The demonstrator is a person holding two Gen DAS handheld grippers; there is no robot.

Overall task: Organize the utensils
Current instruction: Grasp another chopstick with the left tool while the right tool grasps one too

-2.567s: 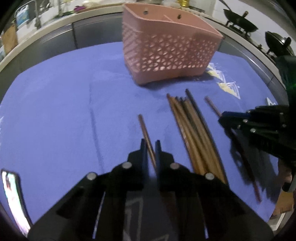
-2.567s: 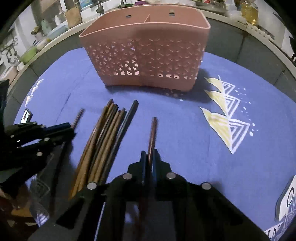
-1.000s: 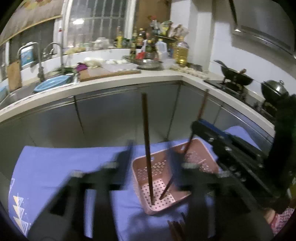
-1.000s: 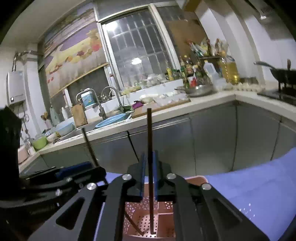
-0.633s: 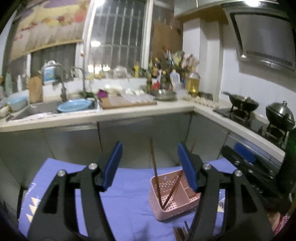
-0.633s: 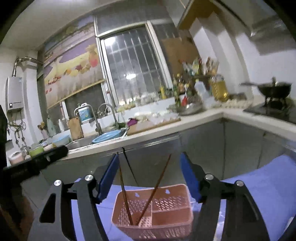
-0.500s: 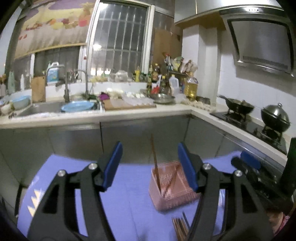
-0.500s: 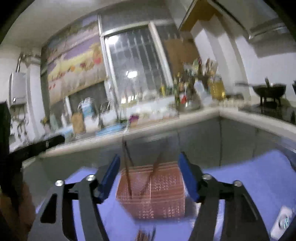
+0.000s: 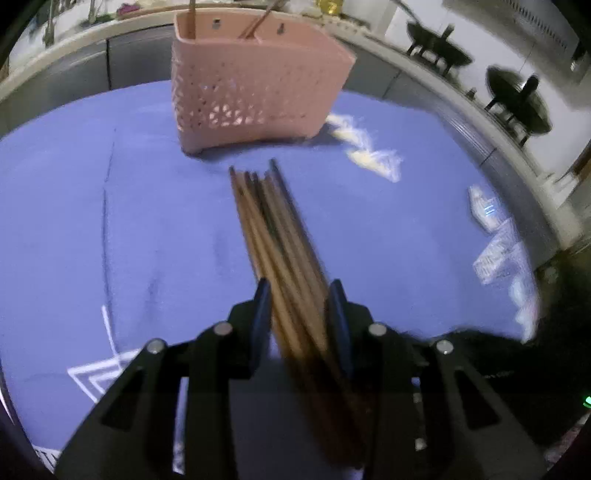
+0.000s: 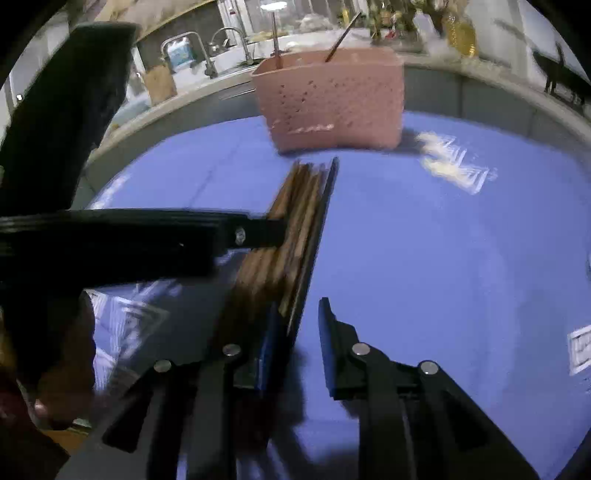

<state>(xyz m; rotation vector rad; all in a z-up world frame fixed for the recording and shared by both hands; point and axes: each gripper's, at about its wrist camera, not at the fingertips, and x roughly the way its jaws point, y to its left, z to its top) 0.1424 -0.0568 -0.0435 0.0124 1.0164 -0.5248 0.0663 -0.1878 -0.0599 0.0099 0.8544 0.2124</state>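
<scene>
Two chopsticks (image 9: 192, 16) already stand in the pink basket (image 9: 255, 88) at the far side of the blue-clothed surface (image 9: 155, 221); the bundle (image 9: 273, 236) lies just before it, unsorted. The left gripper (image 9: 299, 306) straddles the bundle, jaws closing but not yet pressing. The right gripper (image 10: 295, 339), jaws closing, has nothing between them, bundle's edge beside its left jaw. Most of the job appears to remain.

Near ends of the chopstick bundle (image 9: 280, 236) vanish under the left gripper (image 9: 300, 295) at six o'clock. Two chopsticks in the pink basket (image 9: 255, 88) are cut off at twelve o'clock. The right wrist view smears the cloth's pattern (image 10: 452, 158).
</scene>
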